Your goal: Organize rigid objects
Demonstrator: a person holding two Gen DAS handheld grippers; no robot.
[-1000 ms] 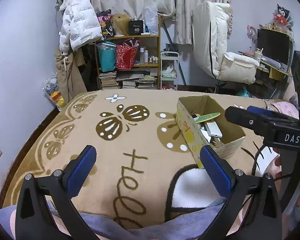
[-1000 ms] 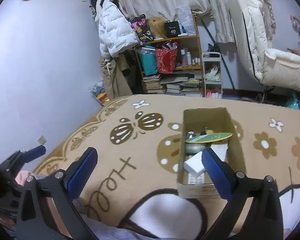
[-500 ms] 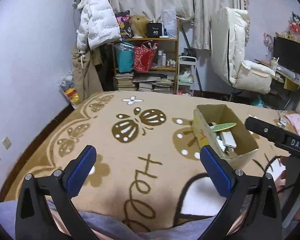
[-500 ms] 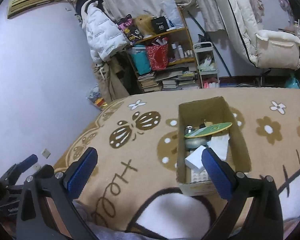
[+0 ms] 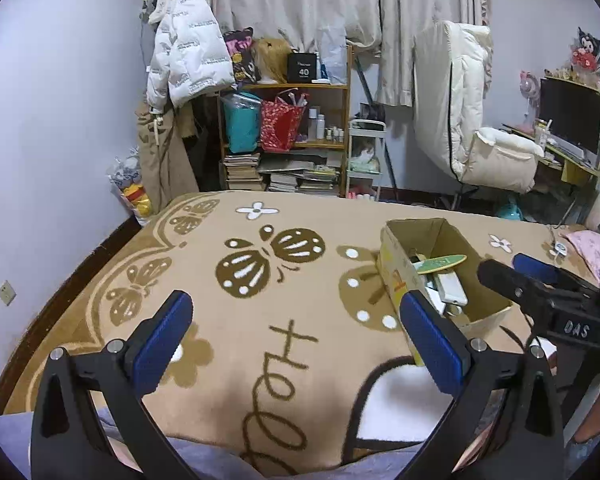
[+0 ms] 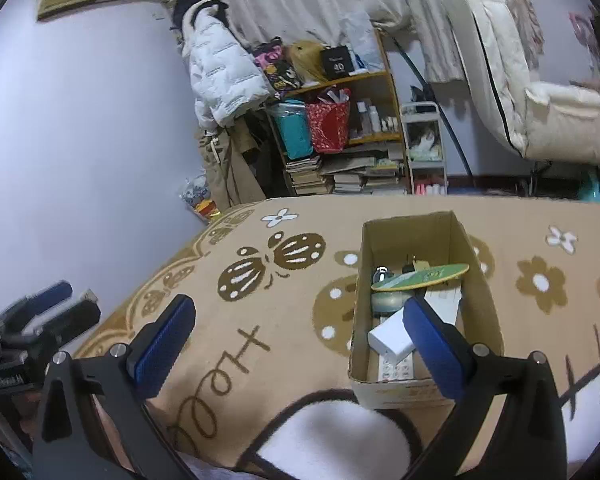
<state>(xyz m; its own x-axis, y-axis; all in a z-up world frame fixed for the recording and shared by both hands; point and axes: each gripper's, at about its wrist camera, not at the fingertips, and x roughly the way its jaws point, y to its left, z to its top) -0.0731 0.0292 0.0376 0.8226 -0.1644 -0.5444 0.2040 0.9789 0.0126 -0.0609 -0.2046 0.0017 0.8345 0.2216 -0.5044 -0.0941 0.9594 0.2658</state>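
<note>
Left gripper (image 5: 298, 342) spread wide, blue pads apart, nothing between them, hovering over the tan blanket (image 5: 260, 292) with brown butterfly print and "Hello" lettering. Right gripper (image 6: 300, 346) likewise spread wide and empty, held above the same blanket.

Cardboard box (image 6: 364, 312) sits on the blanket ahead of the right gripper, toward its right finger; the near end of the box lies just behind that finger's blue pad (image 6: 432, 350) in the right wrist view. From the left gripper the box (image 5: 396, 268) is ahead and to the right, past the right finger tip.

Inside the box: green toy skateboard (image 6: 420, 276) lying crosswise on top of the pile, its right end at the box's right wall; white block (image 6: 390, 338) near the front, tilted; white remote (image 6: 396, 368) under it at the near wall; a white carton (image 6: 444, 300) right of center. Small dark items at the far end, too small to tell. In the left wrist view the skateboard (image 5: 442, 263) and a white flat piece (image 5: 452, 286) show over the rim.

Right gripper also visible at the right edge of the left view (image 5: 540, 288); left gripper at the far left of the right view (image 6: 52, 304).

Beyond the blanket's far edge: wooden shelf (image 5: 284, 136) with bags and stacked books, white puffer jacket (image 5: 188, 60) hanging left of it.
</note>
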